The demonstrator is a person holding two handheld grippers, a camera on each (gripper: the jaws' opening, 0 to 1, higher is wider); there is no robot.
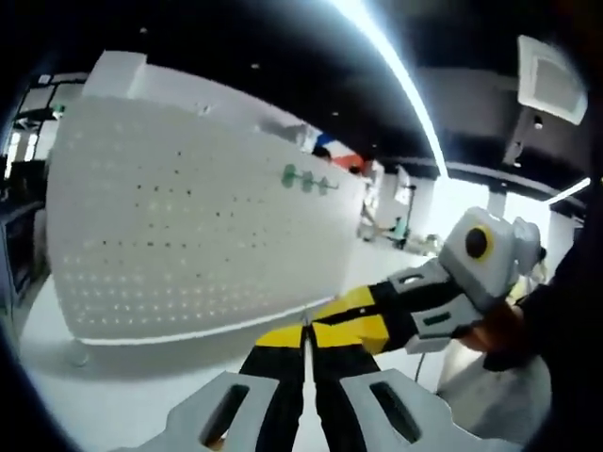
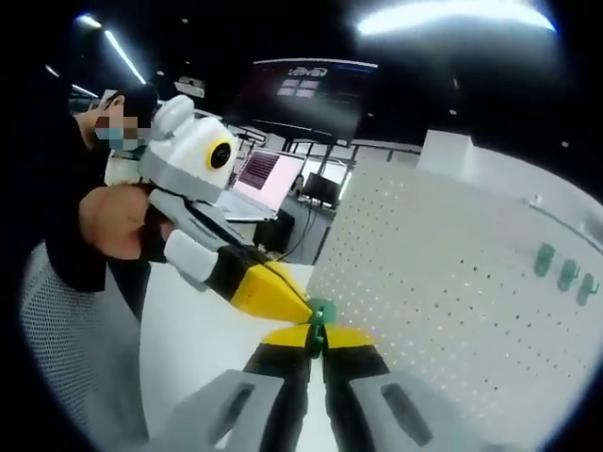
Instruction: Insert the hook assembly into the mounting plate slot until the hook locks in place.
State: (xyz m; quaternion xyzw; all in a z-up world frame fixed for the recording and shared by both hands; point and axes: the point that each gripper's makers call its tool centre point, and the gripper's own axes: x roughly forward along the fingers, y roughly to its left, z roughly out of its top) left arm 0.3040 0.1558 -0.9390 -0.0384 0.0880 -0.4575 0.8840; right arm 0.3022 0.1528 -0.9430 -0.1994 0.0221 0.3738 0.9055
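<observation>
A white pegboard mounting plate [image 1: 188, 226] [image 2: 452, 273] stands upright on the white table. Three green hooks [image 1: 306, 179] [image 2: 565, 268] hang in it near its far upper edge. My right gripper [image 2: 320, 341] is shut on a small green hook assembly [image 2: 320, 313], held in the air in front of the plate's near edge. My left gripper [image 1: 306, 331] has its jaws pressed together with nothing visible between them. Its yellow tip [image 2: 278, 294] comes in from the left and touches the green hook. The right gripper's yellow tip [image 1: 353, 315] meets mine from the right.
The white table [image 1: 113, 395] runs under the plate. A person stands at the left, one hand [image 2: 113, 221] on the left gripper. Behind are a laptop [image 2: 259, 177] and a large dark screen [image 2: 301, 94]. Ceiling strip lights run overhead.
</observation>
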